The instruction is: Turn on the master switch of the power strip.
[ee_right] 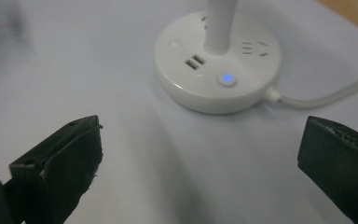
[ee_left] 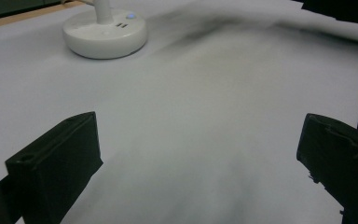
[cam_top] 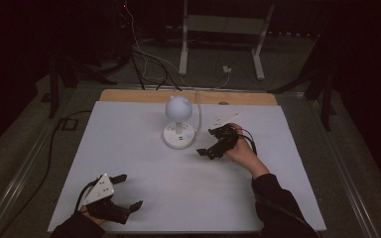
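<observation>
Lamp, white plastic, round socket base (cam_top: 178,135) and globe head: one, upper centre of the high view, on the white table sheet (cam_top: 129,163). Long axis vertical; stem upright from the base centre. One white cord (ee_right: 326,95) leaves the base toward the right edge of the right gripper view. One blue-lit button (ee_right: 227,78), two USB slots on the base top. Two grippers: right gripper (cam_top: 213,145) just right of the base, jaws spread wide, nothing between; left gripper (cam_top: 124,191) lower left, well apart, jaws likewise released, empty.
</observation>
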Demonstrator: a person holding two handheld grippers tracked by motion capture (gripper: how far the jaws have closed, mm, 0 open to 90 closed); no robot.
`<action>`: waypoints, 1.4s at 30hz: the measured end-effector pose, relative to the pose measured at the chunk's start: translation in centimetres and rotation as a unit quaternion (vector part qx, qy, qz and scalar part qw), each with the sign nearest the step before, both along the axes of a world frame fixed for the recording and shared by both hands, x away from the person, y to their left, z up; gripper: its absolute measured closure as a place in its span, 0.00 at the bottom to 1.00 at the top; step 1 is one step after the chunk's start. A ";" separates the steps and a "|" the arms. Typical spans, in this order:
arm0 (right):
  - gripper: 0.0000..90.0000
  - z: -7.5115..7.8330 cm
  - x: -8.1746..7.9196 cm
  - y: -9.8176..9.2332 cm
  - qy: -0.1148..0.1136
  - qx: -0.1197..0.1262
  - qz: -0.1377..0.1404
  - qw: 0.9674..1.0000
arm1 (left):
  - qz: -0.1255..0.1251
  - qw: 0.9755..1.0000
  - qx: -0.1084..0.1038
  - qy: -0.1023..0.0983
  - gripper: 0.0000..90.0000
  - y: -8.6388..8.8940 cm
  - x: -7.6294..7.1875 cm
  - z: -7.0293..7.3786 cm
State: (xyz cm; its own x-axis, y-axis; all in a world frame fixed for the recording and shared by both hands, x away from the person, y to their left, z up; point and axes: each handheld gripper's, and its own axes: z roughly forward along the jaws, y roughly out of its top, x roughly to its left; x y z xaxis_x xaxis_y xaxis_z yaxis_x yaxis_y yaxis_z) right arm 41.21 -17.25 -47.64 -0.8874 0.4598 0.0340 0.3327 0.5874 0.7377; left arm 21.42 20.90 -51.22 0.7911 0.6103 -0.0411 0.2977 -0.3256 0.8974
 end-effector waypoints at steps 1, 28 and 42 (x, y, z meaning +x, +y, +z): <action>0.00 0.1 -0.1 -0.3 -0.001 0.002 -0.004 1.000 | 0.000 1.000 -0.001 0.000 0.00 0.0 0.0 0.0; 0.00 0.8 -3.7 -6.2 -0.027 0.025 -0.057 0.998 | 0.001 1.000 0.001 -0.001 0.00 0.0 0.0 0.0; 0.00 -1.1 -7.1 -9.1 -0.009 0.025 -0.084 0.996 | 0.000 1.000 0.003 -0.002 0.00 -0.1 -0.1 0.0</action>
